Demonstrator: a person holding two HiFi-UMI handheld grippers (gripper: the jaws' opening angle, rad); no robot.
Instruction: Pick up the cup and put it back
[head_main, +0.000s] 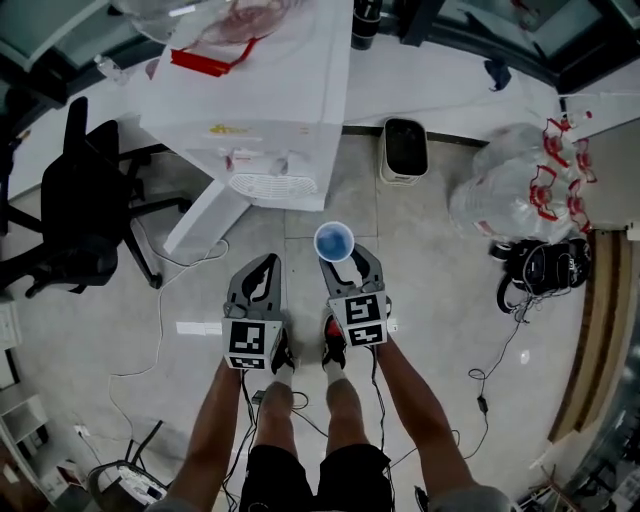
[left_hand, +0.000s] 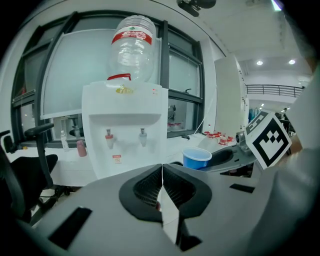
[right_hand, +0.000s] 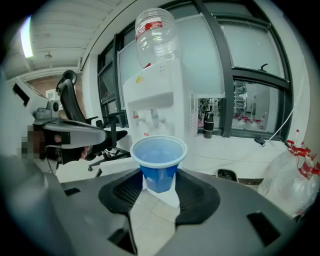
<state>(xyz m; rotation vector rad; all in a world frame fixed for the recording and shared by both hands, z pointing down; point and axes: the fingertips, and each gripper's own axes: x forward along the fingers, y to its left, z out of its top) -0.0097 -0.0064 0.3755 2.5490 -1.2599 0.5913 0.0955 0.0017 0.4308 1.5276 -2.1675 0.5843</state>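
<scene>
A blue plastic cup (right_hand: 159, 162) stands upright between the pads of my right gripper (right_hand: 159, 187), which is shut on its lower body. In the head view the cup (head_main: 334, 241) is held above the floor, a short way in front of the white water dispenser (head_main: 262, 110). My left gripper (head_main: 262, 272) hangs beside it on the left, jaws closed together with nothing between them. From the left gripper view the cup (left_hand: 197, 158) shows to the right, with the dispenser (left_hand: 124, 127) straight ahead and its two taps (left_hand: 125, 135) visible.
A black office chair (head_main: 75, 205) stands to the left of the dispenser. A small bin (head_main: 405, 150) sits against the wall to the right, and clear bags (head_main: 520, 185) with a black bag (head_main: 545, 270) lie farther right. Cables run over the tiled floor (head_main: 180, 330).
</scene>
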